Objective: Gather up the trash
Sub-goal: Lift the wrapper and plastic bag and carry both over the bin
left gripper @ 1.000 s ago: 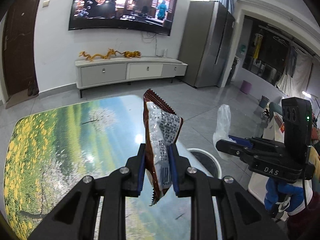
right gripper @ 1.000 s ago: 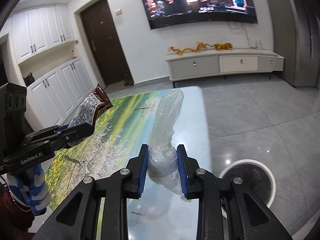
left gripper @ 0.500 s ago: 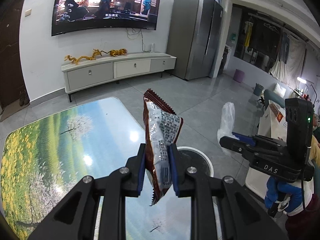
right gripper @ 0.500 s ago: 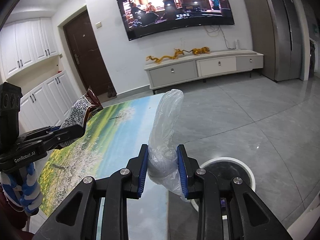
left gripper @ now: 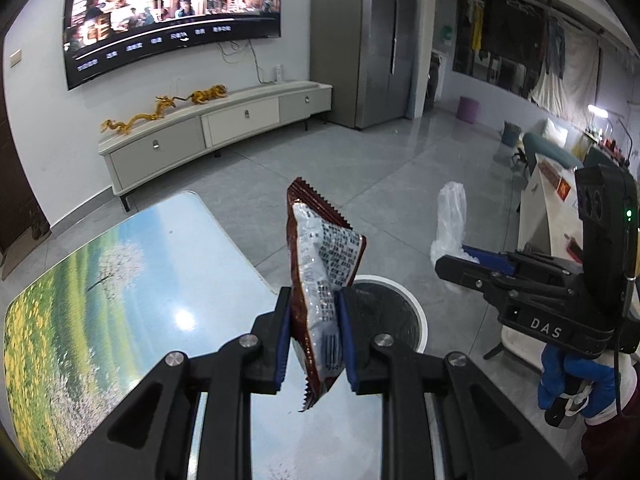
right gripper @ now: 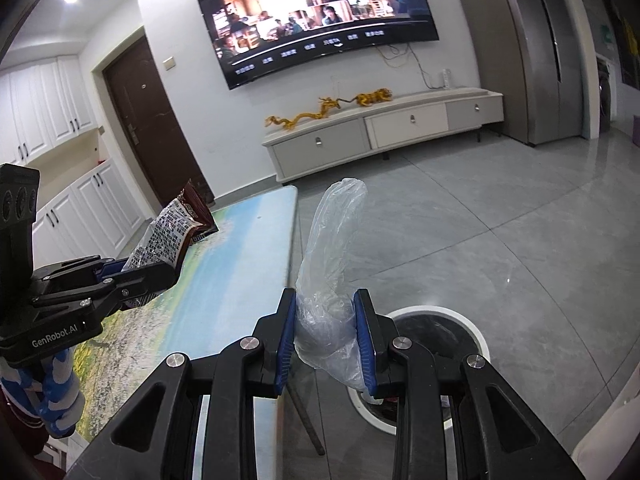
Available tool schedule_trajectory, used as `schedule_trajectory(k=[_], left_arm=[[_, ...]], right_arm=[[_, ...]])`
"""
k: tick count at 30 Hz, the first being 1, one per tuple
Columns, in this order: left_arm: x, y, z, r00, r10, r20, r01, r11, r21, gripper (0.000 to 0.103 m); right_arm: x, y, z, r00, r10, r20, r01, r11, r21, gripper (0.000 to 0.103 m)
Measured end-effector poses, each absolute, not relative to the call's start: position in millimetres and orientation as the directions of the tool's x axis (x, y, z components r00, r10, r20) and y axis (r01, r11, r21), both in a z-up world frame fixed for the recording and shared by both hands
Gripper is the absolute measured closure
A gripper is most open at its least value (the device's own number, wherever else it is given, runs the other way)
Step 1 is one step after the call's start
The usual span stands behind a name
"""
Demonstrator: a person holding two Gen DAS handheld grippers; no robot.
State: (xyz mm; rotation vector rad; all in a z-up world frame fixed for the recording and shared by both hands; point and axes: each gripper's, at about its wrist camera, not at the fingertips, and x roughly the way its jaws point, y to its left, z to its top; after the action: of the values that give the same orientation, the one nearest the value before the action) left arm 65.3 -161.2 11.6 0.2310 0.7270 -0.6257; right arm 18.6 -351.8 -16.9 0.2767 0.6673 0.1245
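Note:
My left gripper (left gripper: 313, 340) is shut on a brown and silver snack wrapper (left gripper: 324, 276), held upright above the table's right edge. My right gripper (right gripper: 326, 336) is shut on a crumpled clear plastic bag (right gripper: 332, 264). Both also show from the side: the right gripper with the plastic bag (left gripper: 450, 216) in the left wrist view, the left gripper (right gripper: 160, 268) with the wrapper (right gripper: 172, 232) in the right wrist view. A round white-rimmed trash bin (left gripper: 416, 312) with a dark liner stands on the floor beside the table, below and just ahead of both grippers (right gripper: 476, 340).
The glass table (left gripper: 120, 280) with a landscape print lies to the left; its leg (right gripper: 306, 416) reaches the floor by the bin. A TV cabinet (left gripper: 216, 128), a wall TV (left gripper: 172, 12) and a grey fridge (left gripper: 360, 40) stand at the back. Grey tiled floor (right gripper: 500, 220) spreads to the right.
Both grippers have moved right, off the table toward the bin, still holding their trash. The bin now lies closer beneath them.

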Motion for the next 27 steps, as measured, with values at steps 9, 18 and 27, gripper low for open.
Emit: schedule_trajectory(k=[9,18,27], left_arm=[[86.3,-207.8,-19.5,0.507,-0.430,-0.747,0.649,0.761,0.001,0.082],[113.1,-250.6,-59.0,0.428,-0.408,-0.806,0.684,0.730,-0.007,0.082],[137.0,-279.0,-93.8,0.358,-0.396,-0.845,0.700,0.713,-0.037,0.081]], right_arm=[[31.7,-380.8,-47.1,0.751,0.192,-0.632,0.031,0.945,0.325,0.075],[54.0,-407.6,-85.8,0.706,0.188,-0.683,0.100,0.928,0.358,0.075],[73.0,-424.6,-116.4,0.663,0.173,-0.728,0.170,0.913,0.371,0.074]])
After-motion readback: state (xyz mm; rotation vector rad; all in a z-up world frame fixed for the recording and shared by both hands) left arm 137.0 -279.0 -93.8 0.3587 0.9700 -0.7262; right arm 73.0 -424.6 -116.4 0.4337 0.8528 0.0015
